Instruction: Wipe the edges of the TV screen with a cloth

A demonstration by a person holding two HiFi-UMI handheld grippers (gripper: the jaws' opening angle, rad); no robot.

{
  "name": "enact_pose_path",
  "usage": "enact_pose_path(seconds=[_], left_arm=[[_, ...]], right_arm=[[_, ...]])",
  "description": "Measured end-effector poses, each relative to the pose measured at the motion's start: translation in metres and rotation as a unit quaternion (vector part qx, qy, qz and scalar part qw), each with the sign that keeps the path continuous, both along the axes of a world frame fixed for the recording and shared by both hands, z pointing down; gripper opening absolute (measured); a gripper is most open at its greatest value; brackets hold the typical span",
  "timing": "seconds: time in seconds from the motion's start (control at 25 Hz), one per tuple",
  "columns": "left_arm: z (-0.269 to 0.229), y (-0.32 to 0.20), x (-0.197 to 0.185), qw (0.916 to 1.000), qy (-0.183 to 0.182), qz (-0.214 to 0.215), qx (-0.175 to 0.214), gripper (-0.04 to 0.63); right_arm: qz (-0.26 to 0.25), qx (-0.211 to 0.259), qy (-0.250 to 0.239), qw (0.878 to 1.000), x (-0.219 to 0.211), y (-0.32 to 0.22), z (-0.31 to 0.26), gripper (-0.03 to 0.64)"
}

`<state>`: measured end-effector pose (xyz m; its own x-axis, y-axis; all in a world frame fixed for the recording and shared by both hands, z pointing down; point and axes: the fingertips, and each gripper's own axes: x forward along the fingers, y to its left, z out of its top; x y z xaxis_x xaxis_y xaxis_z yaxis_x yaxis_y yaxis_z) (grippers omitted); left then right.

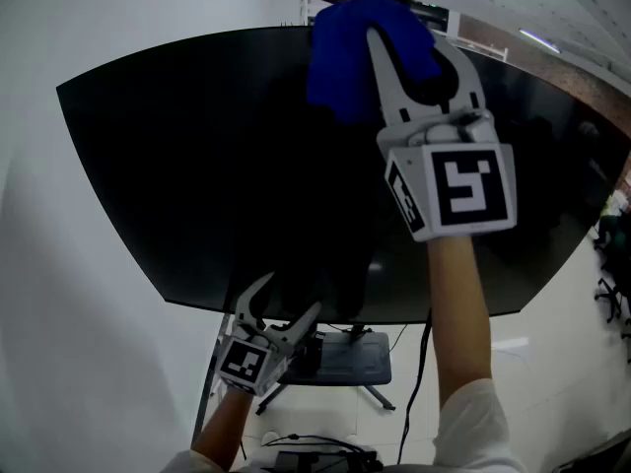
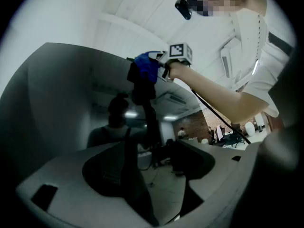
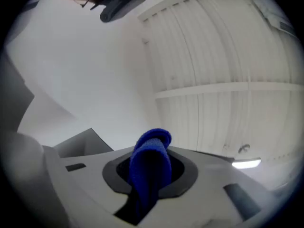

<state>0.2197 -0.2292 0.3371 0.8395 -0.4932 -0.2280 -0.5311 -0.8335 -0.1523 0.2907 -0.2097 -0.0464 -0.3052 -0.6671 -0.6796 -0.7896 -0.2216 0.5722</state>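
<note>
Cloth (image 3: 151, 167) clamped between right fingers (image 3: 78, 180).

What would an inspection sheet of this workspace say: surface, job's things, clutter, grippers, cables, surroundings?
Surface: TV screen dark and glossy, on a floor stand.
Job's things: blue cloth at the screen's top edge.
Clutter: nothing seen.
Grippers: right gripper shut on the blue cloth; left gripper open, empty, by the screen's bottom edge.
Cables: black cable hangs below the screen toward the floor.
Surroundings: white wall at left; ceiling lights above.
</note>
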Motion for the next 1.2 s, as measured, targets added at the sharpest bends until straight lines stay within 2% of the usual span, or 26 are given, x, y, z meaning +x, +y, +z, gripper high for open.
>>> enact_pose_path(seconds=[0.16, 0.24, 0.36, 0.64, 0.8, 1.2], left_arm=[[0.000, 0.023, 0.016, 0.9995, -0.012, 0.030, -0.002, 0.333], [-0.001, 0.031, 0.027, 0.9989, -0.011, 0.046, -0.006, 0.333], [-0.004, 0.043, 0.048, 0.9972, -0.007, 0.073, -0.009, 0.333], [-0.009, 0.081, 0.099, 0.9892, -0.007, 0.146, -0.008, 0.333], [-0.005, 0.094, 0.131, 0.9829, -0.008, 0.183, -0.017, 0.333], [0.005, 0.117, 0.187, 0.9717, -0.014, 0.234, -0.031, 0.333]], right_arm=[[0.038, -0.031, 0.089, 0.995, -0.044, -0.024, -0.028, 0.081], [0.067, -0.062, 0.122, 0.988, -0.048, -0.038, -0.030, 0.081], [0.109, -0.094, 0.145, 0.979, -0.037, -0.049, -0.026, 0.084], [0.166, -0.121, 0.157, 0.966, 0.013, -0.035, -0.017, 0.089], [0.184, -0.132, 0.149, 0.963, 0.053, -0.027, -0.016, 0.089], [0.226, -0.143, 0.122, 0.956, 0.137, -0.001, -0.016, 0.089]])
